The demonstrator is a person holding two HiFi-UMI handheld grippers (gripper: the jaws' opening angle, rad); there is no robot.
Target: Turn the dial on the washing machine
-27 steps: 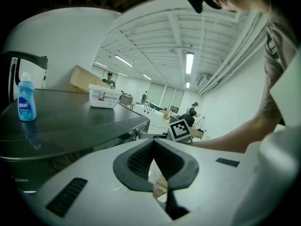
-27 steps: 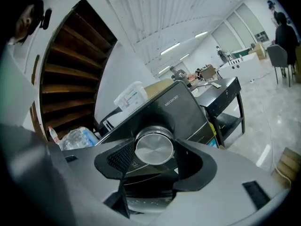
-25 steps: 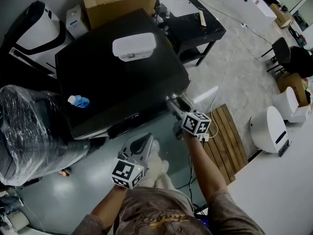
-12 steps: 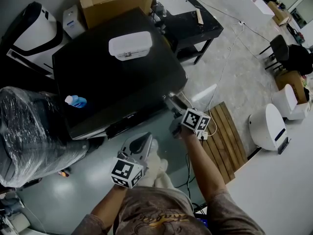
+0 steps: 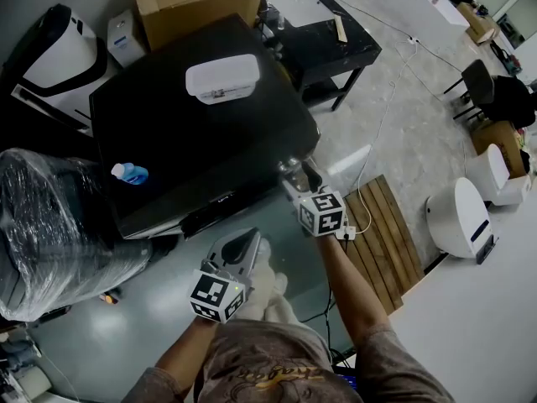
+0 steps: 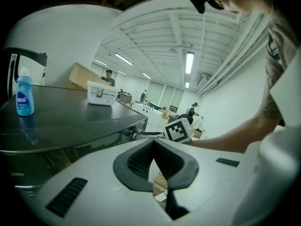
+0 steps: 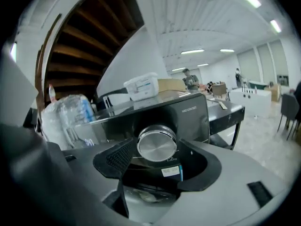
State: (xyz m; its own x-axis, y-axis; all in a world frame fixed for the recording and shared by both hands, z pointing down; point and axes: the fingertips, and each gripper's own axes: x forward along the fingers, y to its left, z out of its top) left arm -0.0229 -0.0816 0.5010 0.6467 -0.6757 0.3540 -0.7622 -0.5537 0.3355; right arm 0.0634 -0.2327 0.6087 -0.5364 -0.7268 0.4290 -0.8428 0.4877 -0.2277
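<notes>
The black washing machine (image 5: 193, 141) fills the middle of the head view. Its silver dial (image 7: 156, 143) sits on the front panel at the right corner. My right gripper (image 5: 294, 175) is up against that corner. In the right gripper view my right gripper (image 7: 160, 150) is open, with the jaws on either side of the dial and a gap at each side. My left gripper (image 5: 243, 243) hangs lower, in front of the machine and away from it. In its own view the left gripper (image 6: 153, 142) is shut with nothing in it.
On the machine's top lie a white box (image 5: 222, 78) and a blue bottle (image 5: 132, 173). A cardboard box (image 5: 197, 2) stands behind and a plastic-wrapped bundle (image 5: 59, 225) to the left. A black table (image 5: 327, 40) and a wooden pallet (image 5: 386, 233) are to the right.
My right gripper has rolled and shifted slightly left at the machine's corner; its marker cube now faces differently. The left gripper has stayed put.
</notes>
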